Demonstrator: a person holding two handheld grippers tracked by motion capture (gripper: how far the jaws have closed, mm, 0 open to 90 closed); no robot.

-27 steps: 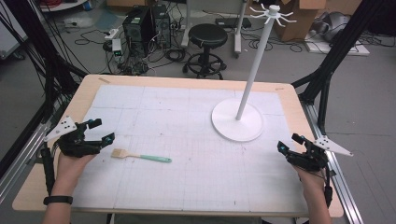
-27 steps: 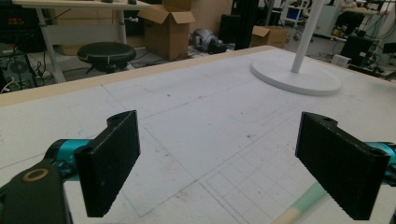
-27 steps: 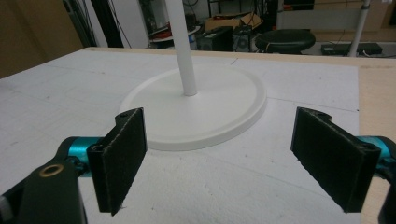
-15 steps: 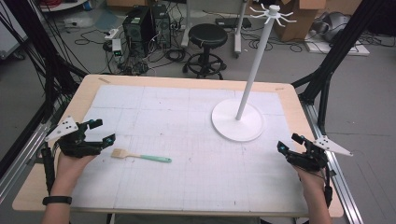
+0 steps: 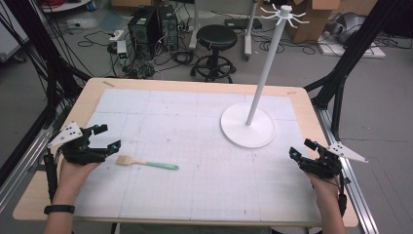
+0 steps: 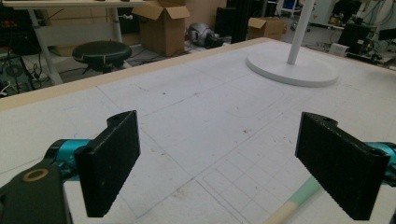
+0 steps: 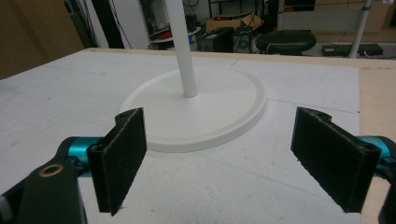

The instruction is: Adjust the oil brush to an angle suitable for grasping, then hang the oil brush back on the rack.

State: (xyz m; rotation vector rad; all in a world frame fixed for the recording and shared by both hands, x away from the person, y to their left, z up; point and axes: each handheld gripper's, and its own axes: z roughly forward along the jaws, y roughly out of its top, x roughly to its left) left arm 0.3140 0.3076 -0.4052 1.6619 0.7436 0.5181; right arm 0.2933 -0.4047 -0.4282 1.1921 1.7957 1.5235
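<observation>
Left tool (image 5: 108, 137) edged nearer brush (image 5: 146, 163); bristles hidden, probably behind jaw.

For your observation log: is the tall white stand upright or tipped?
Upright: the tall white pole stand rises from its round base, which sits flat on the white gridded mat.

Left gripper (image 5: 104, 138) and right gripper (image 5: 303, 149), jaws wide apart, empty.

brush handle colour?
Mint green on the small wooden-headed brush, with a pale bristle end; the high view shows it best.
</observation>
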